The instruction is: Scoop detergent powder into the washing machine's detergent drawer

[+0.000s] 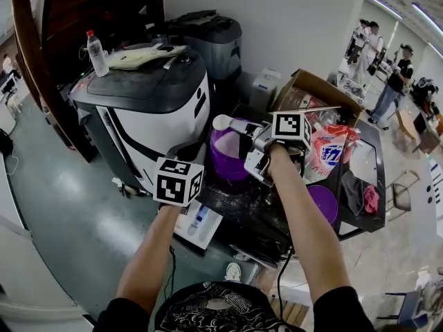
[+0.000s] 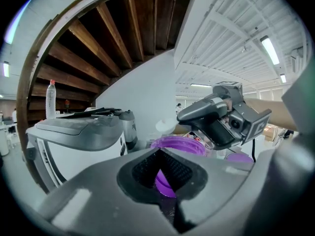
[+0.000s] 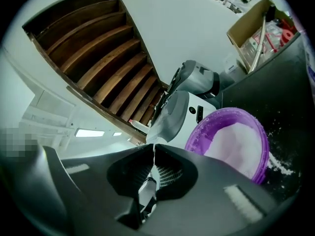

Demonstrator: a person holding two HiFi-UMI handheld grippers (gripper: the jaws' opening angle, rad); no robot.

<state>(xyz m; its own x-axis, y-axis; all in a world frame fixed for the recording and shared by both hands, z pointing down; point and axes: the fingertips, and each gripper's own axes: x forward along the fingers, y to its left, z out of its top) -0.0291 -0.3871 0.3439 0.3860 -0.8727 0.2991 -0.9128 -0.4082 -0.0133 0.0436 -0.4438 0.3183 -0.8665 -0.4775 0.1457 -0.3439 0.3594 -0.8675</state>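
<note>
- Right gripper (image 3: 152,150) jaws pinch the white plastic scoop (image 1: 223,123) above the round purple plastic tub (image 1: 227,166); tilt may spill white powder (image 3: 237,144) beside tub.
- Left gripper (image 2: 158,154) jaws clamp tub rim; slip may tip tub.

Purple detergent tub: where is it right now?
Head view, centre: the purple tub sits on the dark table, immediately right of the washing machine, below the white scoop held in the right tool; the left tool pinches its near wall.

Both arms outstretched; left gripper (image 2: 158,151) jaws together, right gripper (image 3: 151,149) clamped on scoop (image 1: 223,123).
</note>
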